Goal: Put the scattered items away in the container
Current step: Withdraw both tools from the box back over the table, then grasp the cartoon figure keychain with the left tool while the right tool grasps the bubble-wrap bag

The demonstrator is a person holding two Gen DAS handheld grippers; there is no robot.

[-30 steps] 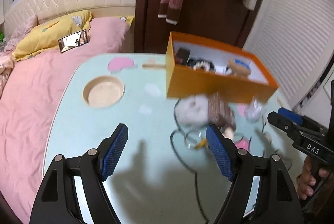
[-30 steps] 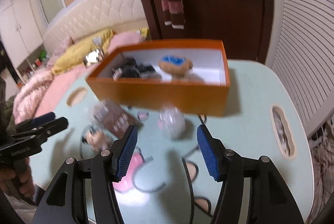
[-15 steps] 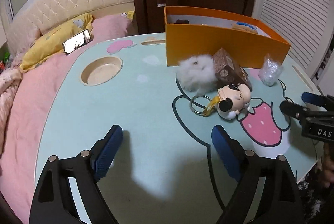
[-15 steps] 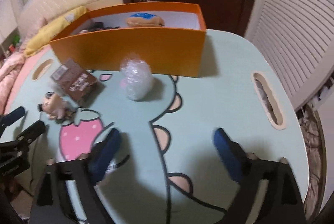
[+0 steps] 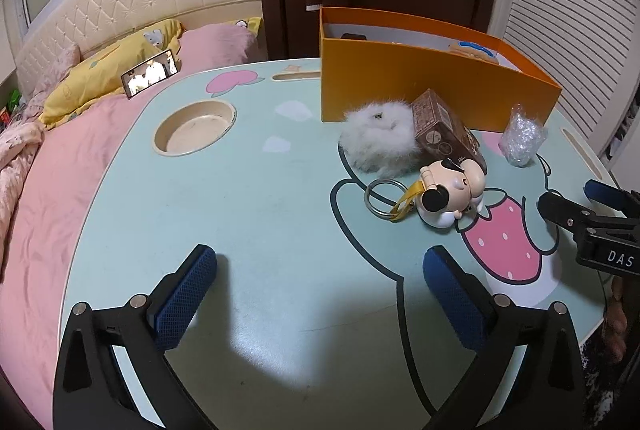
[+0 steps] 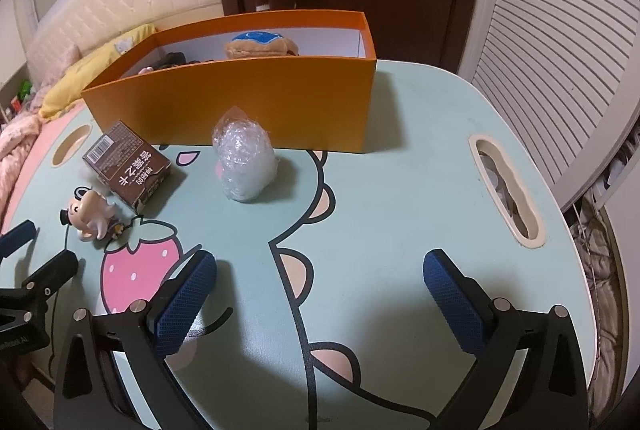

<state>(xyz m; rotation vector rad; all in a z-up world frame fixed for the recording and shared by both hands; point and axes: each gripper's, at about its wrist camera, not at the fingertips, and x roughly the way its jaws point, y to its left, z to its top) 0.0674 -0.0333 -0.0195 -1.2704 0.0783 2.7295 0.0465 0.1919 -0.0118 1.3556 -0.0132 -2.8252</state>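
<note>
An orange box (image 5: 432, 85) (image 6: 256, 101) stands at the far side of the cartoon table and holds a plush toy (image 6: 258, 45) and dark items. In front of it lie a white fluffy pom-pom (image 5: 378, 139), a brown carton (image 5: 444, 131) (image 6: 128, 165), a figurine keychain (image 5: 448, 191) (image 6: 90, 220) with a metal ring (image 5: 386, 197), and a bubble-wrap bundle (image 5: 522, 139) (image 6: 244, 159). My left gripper (image 5: 320, 294) is open and empty, low over the table's near side. My right gripper (image 6: 320, 298) is open and empty, near the front edge; it also shows in the left wrist view (image 5: 576, 201).
The table (image 5: 240, 197) has a round cup recess (image 5: 194, 127) at the left and a slot (image 6: 506, 185) at the right. A bed with pink bedding (image 5: 44, 169), a yellow pillow and a phone (image 5: 150, 73) lies to the left. A dark door and slatted panel stand behind.
Both grippers have pulled back from the box toward the table's near edge and dropped lower. Both stay open and empty. The items on the table have not moved.
</note>
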